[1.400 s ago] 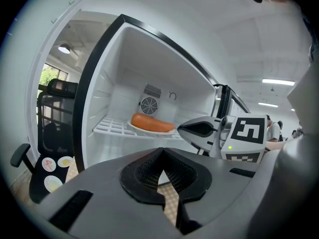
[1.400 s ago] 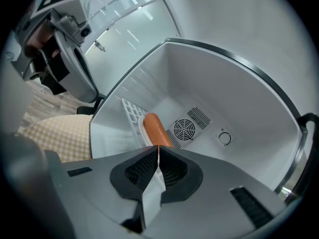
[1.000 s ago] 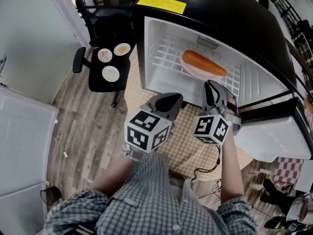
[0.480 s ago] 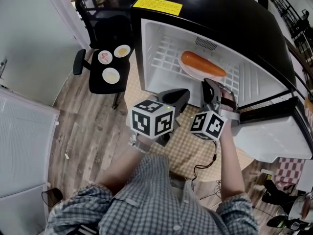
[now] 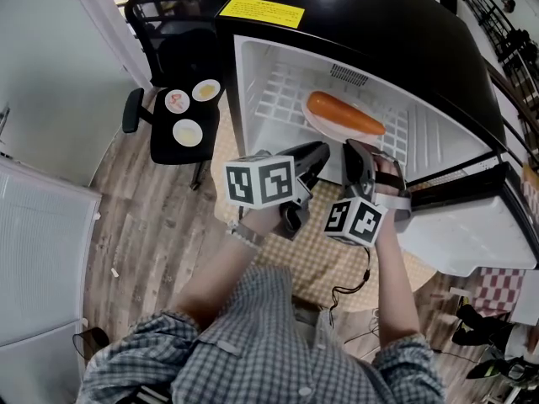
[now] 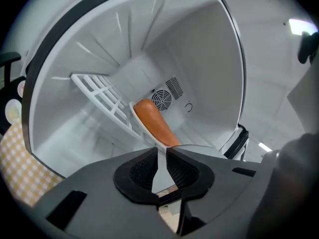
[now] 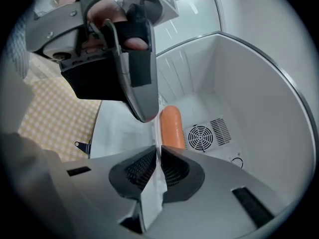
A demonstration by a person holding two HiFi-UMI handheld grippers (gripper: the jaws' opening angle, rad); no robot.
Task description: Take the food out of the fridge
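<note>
Both grippers poised at the open fridge mouth; food not yet touched.
Orange sausage-like food (image 5: pixel 345 114) lies on a white plate (image 5: pixel 310 119) on the wire shelf (image 5: pixel 282 91) inside the fridge (image 5: pixel 438 133), upper centre of the head view. Left gripper (image 5: pixel 313 153) and right gripper (image 5: pixel 357 153) sit side by side just below it, centre frame, both aimed at the plate, probably lining up a reach. Both jaws are nearly together and hold nothing, so they would need to widen first. Chair (image 5: pixel 181 146) with small dishes, upper left, is a likely drop spot.
</note>
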